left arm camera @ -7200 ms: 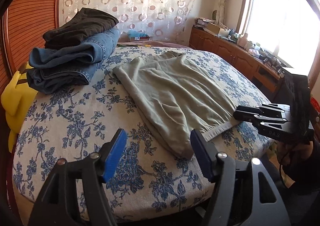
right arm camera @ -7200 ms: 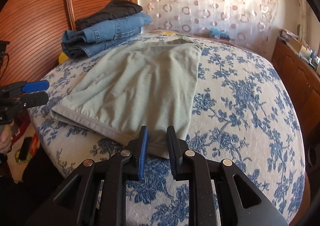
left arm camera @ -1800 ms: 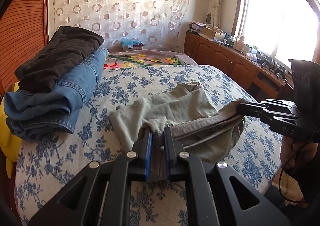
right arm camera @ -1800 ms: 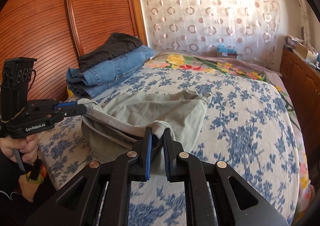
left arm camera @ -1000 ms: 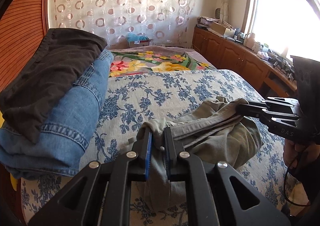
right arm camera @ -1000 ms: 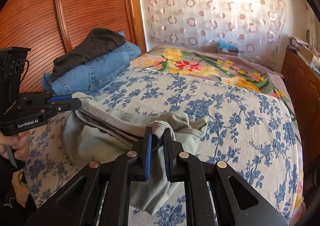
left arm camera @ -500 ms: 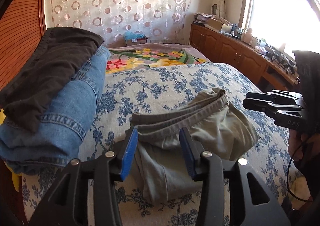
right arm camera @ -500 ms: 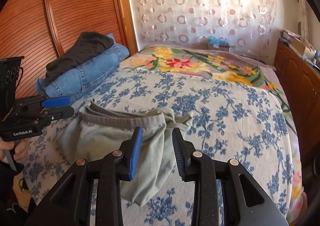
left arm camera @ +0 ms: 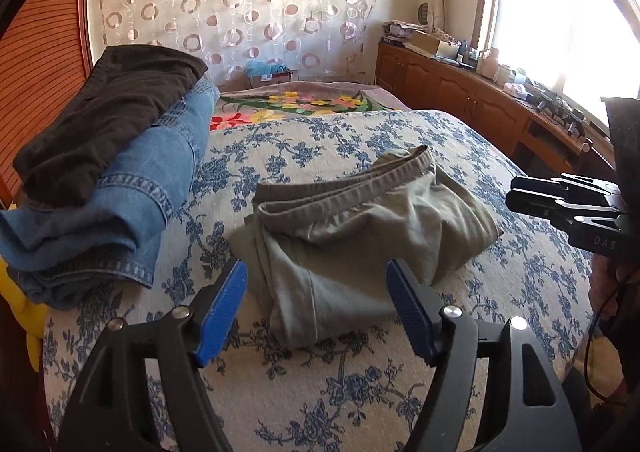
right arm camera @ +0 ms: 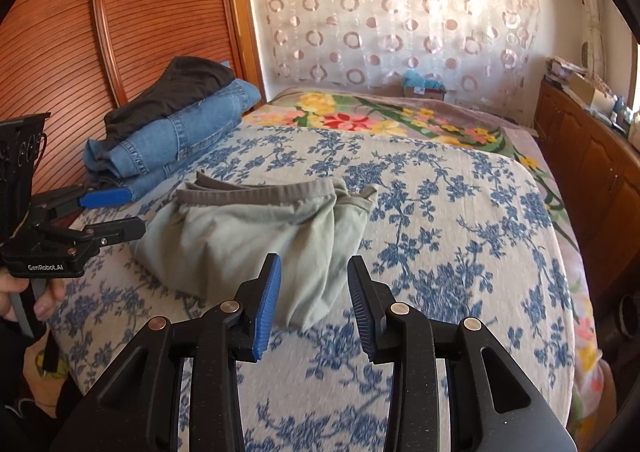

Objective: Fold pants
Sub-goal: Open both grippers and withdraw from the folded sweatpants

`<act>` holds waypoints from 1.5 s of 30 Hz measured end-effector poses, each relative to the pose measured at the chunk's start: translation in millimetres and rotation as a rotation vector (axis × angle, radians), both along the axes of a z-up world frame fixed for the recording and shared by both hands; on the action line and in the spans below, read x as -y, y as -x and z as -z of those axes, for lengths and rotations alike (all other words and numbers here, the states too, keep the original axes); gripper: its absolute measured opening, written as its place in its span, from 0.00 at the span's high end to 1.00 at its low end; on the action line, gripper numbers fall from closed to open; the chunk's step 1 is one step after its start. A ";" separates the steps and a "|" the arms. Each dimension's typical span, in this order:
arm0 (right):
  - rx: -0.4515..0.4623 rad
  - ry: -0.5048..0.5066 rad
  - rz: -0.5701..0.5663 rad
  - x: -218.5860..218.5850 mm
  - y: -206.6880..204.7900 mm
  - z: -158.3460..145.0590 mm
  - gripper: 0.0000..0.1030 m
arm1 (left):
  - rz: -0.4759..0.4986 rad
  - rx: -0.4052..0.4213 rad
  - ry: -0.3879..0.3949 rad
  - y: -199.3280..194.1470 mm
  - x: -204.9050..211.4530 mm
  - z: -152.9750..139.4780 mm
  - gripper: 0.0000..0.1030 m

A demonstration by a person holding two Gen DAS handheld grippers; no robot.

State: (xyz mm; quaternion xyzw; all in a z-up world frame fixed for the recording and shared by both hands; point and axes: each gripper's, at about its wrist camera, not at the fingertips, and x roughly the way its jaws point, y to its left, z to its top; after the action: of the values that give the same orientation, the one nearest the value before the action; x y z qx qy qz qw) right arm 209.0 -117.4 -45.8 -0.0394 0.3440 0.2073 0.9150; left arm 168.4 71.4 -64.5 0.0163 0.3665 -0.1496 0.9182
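- Olive-green pants point(left arm camera: 360, 236) lie folded into a loose, rumpled bundle on the blue-floral bedspread point(left arm camera: 360, 392), waistband on top at the far edge.
- Left gripper point(left arm camera: 316, 308): jaws spread wide, empty, hovering just short of the bundle's near edge; no contact seen.
- Right gripper point(right arm camera: 312, 304): jaws apart, empty, near the bundle's near corner; whether a fingertip brushes the cloth is unclear from this angle.
- Stack of folded blue jeans point(left arm camera: 132, 204) with a dark garment point(left arm camera: 108, 116) on top sits beside the pants, against the wooden headboard point(right arm camera: 120, 12).
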 end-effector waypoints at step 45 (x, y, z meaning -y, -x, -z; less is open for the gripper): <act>-0.134 -0.081 -0.045 -7.2 -5.3 36.2 0.94 | -0.041 -0.079 0.000 14.2 -8.9 41.1 0.31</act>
State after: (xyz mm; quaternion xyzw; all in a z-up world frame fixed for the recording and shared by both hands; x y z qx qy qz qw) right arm 214.3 -110.2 -82.0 0.0040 0.3945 0.2439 0.8859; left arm 154.2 80.4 -105.5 0.0030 0.4027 -0.1313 0.9058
